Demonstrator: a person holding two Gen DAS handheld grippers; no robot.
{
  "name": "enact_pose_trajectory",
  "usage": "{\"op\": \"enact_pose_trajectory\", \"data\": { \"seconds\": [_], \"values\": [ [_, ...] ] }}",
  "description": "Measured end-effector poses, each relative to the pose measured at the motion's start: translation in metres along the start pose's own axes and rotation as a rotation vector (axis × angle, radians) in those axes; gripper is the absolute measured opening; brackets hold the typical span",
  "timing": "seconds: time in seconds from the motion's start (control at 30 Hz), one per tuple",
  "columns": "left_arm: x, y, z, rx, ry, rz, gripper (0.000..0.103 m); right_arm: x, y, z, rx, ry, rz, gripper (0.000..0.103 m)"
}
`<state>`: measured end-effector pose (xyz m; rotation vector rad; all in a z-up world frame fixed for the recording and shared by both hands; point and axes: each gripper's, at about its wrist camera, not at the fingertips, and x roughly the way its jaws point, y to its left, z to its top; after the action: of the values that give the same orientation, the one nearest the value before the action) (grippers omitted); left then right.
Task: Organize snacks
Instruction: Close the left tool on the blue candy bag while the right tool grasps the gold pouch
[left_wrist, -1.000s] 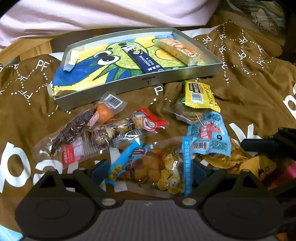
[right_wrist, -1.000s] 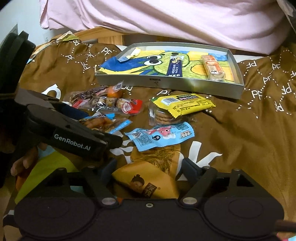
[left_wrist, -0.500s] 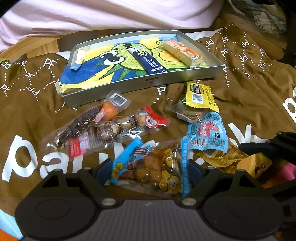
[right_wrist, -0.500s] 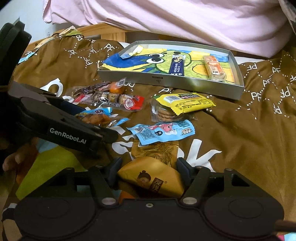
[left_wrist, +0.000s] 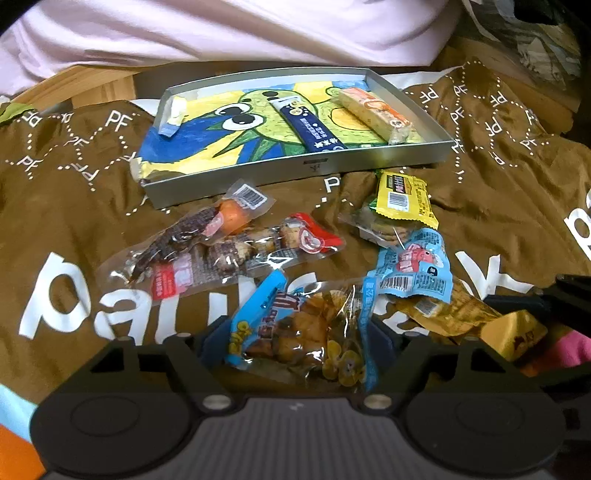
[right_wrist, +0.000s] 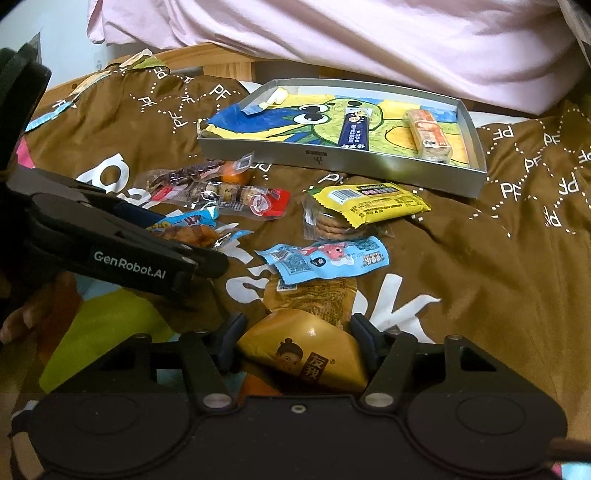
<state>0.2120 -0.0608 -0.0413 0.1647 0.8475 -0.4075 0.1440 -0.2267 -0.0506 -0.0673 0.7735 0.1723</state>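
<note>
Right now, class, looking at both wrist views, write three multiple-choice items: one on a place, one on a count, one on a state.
1. The yellow-wrapped cookie pack lies
A in the tray
B on the brown cloth
C on the pink bedding

2. Snacks lying in the metal tray:
A two
B four
C none

3. Between the right claw fingers is
A nothing
B the golden packet
C the blue fish packet

Answers: 1 B, it lies in front of the tray wall. 2 A, only a dark blue bar and an orange-white bar. 3 B, it fills the gap.
</note>
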Motion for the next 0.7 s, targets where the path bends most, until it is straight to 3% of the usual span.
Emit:
{"op": "enact_pose_trajectory", "data": {
  "seconds": [0.7],
  "values": [
    [-0.016, -0.005, -0.008, -0.043, 0.004, 0.049, 0.075, -0.018, 0.022, -0.008, -0.227, -0.056, -0.089, 0.063]
  ]
}}
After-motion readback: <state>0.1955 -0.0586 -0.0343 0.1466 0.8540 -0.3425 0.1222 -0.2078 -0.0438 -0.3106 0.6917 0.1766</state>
